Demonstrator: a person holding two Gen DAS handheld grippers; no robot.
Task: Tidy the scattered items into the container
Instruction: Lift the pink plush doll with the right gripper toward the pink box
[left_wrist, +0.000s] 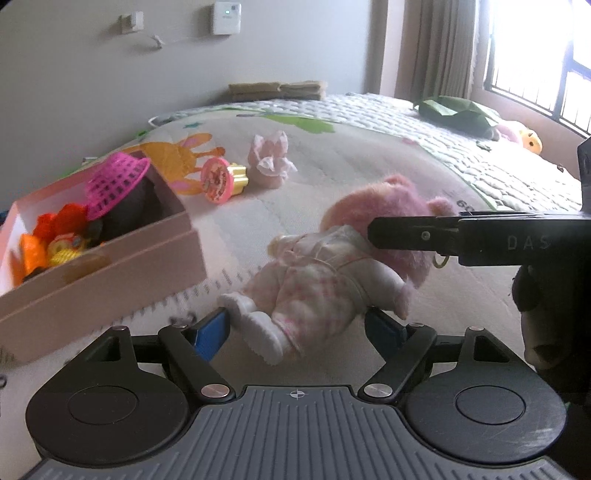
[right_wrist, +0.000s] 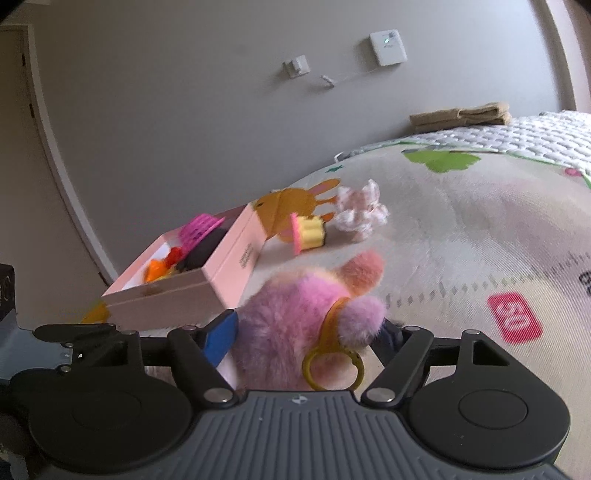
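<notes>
Home bedroom around me: quilted cartoon-print bedspread (left_wrist: 369, 155), curtained window (left_wrist: 535, 66), wall thermostat (right_wrist: 388, 48), soft toys by window (left_wrist: 524, 138).

- One plush doll (left_wrist: 332, 273) with fluffy pink hair, in a pink-and-white checked outfit.
- One pale pink rectangular cardboard box (left_wrist: 110, 273).
- One magenta plastic lattice basket (left_wrist: 116, 182), inside the box.
- One round pink-and-yellow plastic toy (left_wrist: 221, 181) on the bed.
- One small pink-and-white frilly fabric piece (left_wrist: 271, 160).
- One yellow plastic ring (right_wrist: 332, 365) on the doll's head.
- Two folded tan towels (left_wrist: 277, 89) by the wall.
- One green cloth (left_wrist: 456, 110).
- Two white wall-mounted fittings (right_wrist: 388, 47).
</notes>
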